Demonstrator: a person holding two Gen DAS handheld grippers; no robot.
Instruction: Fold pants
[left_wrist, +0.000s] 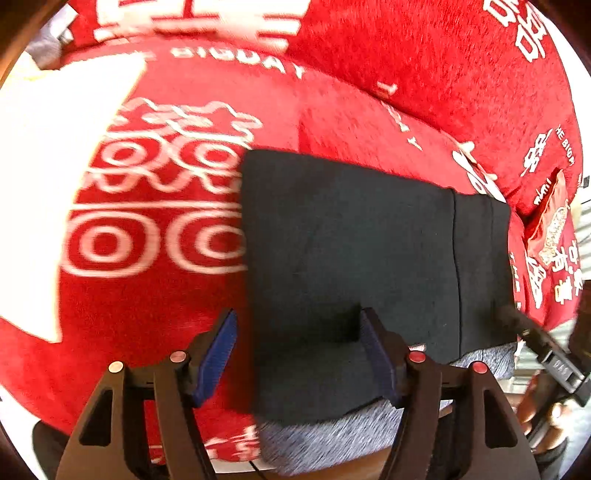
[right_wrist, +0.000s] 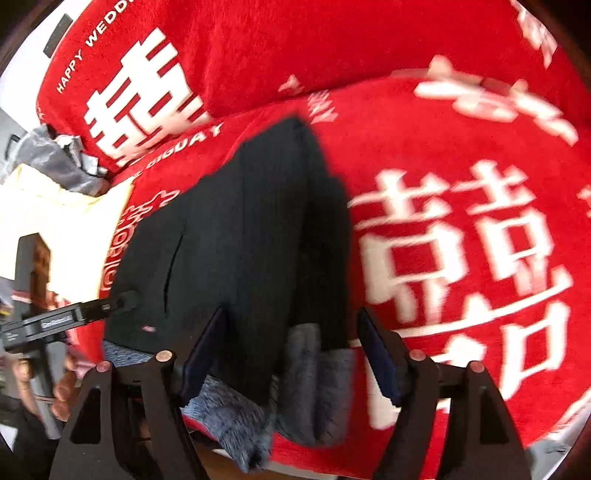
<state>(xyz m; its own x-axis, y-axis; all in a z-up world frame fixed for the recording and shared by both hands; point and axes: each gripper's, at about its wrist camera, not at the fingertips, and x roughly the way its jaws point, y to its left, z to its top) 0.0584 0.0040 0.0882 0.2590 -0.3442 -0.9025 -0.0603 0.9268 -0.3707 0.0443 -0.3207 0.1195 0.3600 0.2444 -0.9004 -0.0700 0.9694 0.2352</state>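
Note:
The black pants (left_wrist: 347, 251) lie folded into a compact rectangle on the red blanket, their grey fleece lining (left_wrist: 332, 439) showing along the near edge. My left gripper (left_wrist: 299, 354) is open, hovering over the near left corner of the pants. My right gripper (right_wrist: 291, 354) is open over the near end of the pants (right_wrist: 251, 229), where the grey lining (right_wrist: 314, 384) sticks out. The right gripper's tip shows at the right edge of the left wrist view (left_wrist: 517, 321). The left gripper's tip shows at the left of the right wrist view (right_wrist: 122, 299).
A red blanket with white characters (left_wrist: 184, 295) covers the surface and rises behind. A white cloth (left_wrist: 48, 166) lies at the left. A red snack packet (left_wrist: 550, 225) sits at the right. Grey clutter (right_wrist: 62, 162) lies at the far left of the right wrist view.

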